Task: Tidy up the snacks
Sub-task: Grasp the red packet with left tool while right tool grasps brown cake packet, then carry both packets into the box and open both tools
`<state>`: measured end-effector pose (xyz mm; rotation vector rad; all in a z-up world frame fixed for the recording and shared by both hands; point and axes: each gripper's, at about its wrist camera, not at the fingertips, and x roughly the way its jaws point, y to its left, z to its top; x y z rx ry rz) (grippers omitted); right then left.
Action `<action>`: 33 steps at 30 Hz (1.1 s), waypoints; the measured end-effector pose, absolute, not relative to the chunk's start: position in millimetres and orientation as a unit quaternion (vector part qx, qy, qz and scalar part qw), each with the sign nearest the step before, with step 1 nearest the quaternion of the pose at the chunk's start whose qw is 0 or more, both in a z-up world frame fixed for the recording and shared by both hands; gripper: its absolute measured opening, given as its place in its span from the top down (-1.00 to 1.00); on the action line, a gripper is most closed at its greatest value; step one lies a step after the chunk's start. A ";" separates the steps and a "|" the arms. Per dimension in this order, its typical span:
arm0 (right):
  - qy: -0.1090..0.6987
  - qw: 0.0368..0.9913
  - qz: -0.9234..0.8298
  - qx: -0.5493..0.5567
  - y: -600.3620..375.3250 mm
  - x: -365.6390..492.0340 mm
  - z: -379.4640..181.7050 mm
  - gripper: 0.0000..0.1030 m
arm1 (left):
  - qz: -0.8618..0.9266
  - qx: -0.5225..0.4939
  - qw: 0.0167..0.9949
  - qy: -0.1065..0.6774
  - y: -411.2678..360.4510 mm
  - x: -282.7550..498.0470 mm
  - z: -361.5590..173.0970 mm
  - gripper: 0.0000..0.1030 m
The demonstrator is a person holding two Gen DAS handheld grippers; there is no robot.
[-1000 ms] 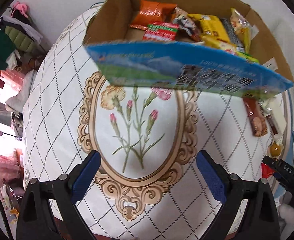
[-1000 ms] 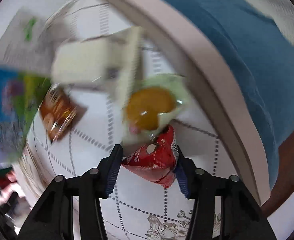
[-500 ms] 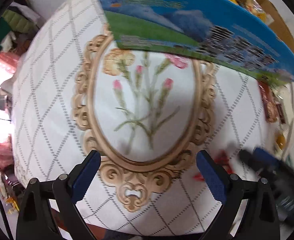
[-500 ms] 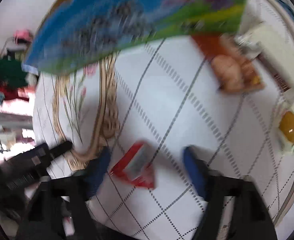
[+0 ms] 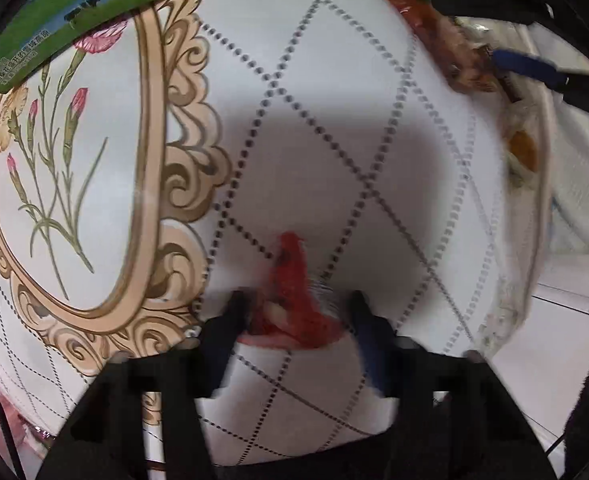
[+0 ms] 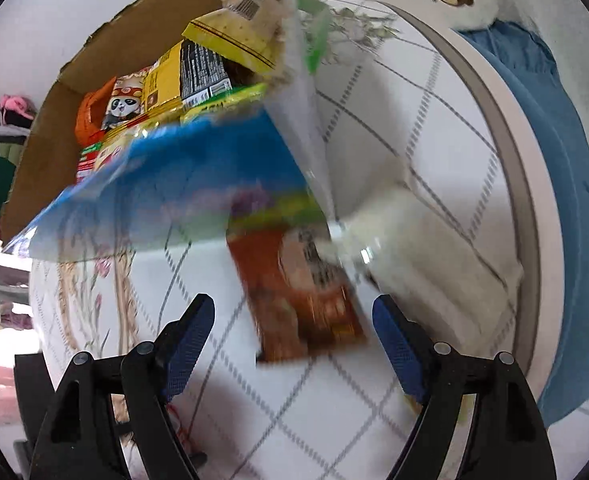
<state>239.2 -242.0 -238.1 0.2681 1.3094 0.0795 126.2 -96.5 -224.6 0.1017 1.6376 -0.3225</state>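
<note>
The red snack packet (image 5: 294, 300) lies on the white tablecloth (image 5: 334, 120), right between the two fingers of the left gripper (image 5: 296, 312). The fingers sit either side of it, narrowed toward it, but the picture is smeared by motion and I cannot tell whether they already press on the wrapper or only bracket it. Judging from that framing, this looks like the start of a pickup, with the packet meant for the box.

The cardboard box (image 6: 46, 136) stands at the far side of the table, its blue and green printed front (image 6: 182, 184) facing the grippers, and it already holds a row of packets, yellow, orange and one with a panda face. It sits open at the top, so snacks can be dropped in from above.

The right gripper (image 6: 294, 344) has its fingers wide apart and holds nothing. It points at a brown snack packet (image 6: 302, 300) lying flat on the cloth just in front of the box, which seems its likely next target. Beside that packet lies a white wrapped item (image 6: 434, 248), and a small clear-wrapped orange sweet (image 5: 522, 152) rests near the table's edge.
</note>
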 end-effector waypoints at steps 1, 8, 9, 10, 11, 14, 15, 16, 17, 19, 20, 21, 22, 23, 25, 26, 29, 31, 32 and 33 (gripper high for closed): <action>0.610 0.783 0.033 0.115 -242.2 244.0 -244.8 -0.55 | -0.138 0.041 0.674 0.725 -94.8 128.5 -224.6 0.23; 0.615 0.785 0.035 0.070 -220.5 245.9 -258.1 -0.15 | -0.098 0.008 0.700 0.707 -67.7 145.8 -211.4 0.24; 0.619 0.782 0.040 0.067 -217.8 240.5 -258.5 -0.14 | -0.091 -0.001 0.703 0.705 -61.9 148.9 -210.2 0.24; 0.625 0.777 0.046 0.062 -213.6 230.7 -259.1 -0.14 | -0.086 -0.009 0.704 0.705 -55.4 150.1 -210.8 0.24; 0.631 0.772 0.050 0.060 -211.5 221.5 -259.7 -0.14 | -0.083 -0.016 0.704 0.705 -47.7 150.7 -212.4 0.24; 0.654 0.750 0.064 0.073 -208.2 187.9 -263.4 -0.14 | -0.080 -0.038 0.702 0.707 -36.8 152.5 -215.6 0.24; 0.661 0.744 0.068 0.077 -207.0 179.5 -264.4 -0.14 | -0.082 -0.045 0.700 0.708 -35.4 151.9 -218.2 0.24; 0.668 0.736 0.072 0.084 -205.6 169.6 -265.2 -0.14 | -0.083 -0.048 0.699 0.709 -31.1 153.7 -218.5 0.23; 0.672 0.732 0.074 0.088 -204.6 164.1 -266.0 -0.14 | -0.085 -0.051 0.698 0.709 -30.7 153.8 -220.3 0.21; 0.672 0.731 0.072 0.092 -204.3 160.1 -266.8 -0.16 | -0.095 -0.057 0.695 0.710 -25.4 156.2 -223.6 0.02; 0.672 0.731 0.071 0.093 -204.3 159.1 -268.0 -0.17 | -0.099 -0.057 0.694 0.711 -26.3 156.4 -225.0 -0.02; 0.673 0.730 0.071 0.095 -204.4 160.4 -269.9 -0.22 | -0.103 -0.050 0.693 0.712 -29.5 156.0 -226.3 -0.10; 0.674 0.729 0.069 0.097 -204.5 160.7 -271.4 -0.28 | -0.106 -0.043 0.692 0.712 -33.1 157.4 -226.7 -0.17; 0.672 0.731 0.068 0.097 -204.9 160.6 -272.7 -0.30 | -0.108 -0.032 0.692 0.713 -37.9 155.4 -228.1 -0.19; 0.670 0.735 0.065 0.084 -201.2 162.1 -276.4 -0.34 | -0.106 -0.010 0.695 0.711 -44.4 153.9 -228.9 -0.19; 0.669 0.737 0.065 0.080 -198.5 163.1 -278.3 -0.36 | -0.105 -0.005 0.697 0.709 -46.1 152.4 -228.7 -0.18; 0.662 0.745 0.059 0.058 -190.5 162.9 -281.8 -0.31 | -0.092 0.022 0.709 0.699 -59.3 145.8 -227.5 0.22; 0.653 0.754 0.056 0.043 -181.1 159.3 -277.9 -0.14 | -0.089 0.026 0.713 0.695 -59.8 141.2 -224.9 0.25; 0.649 0.757 0.058 0.042 -181.4 157.8 -275.0 -0.13 | -0.088 0.029 0.717 0.691 -59.8 138.5 -222.9 0.26; 0.647 0.759 0.058 0.042 -164.5 164.2 -275.5 -0.12 | -0.089 0.029 0.718 0.690 -51.4 136.9 -218.6 0.27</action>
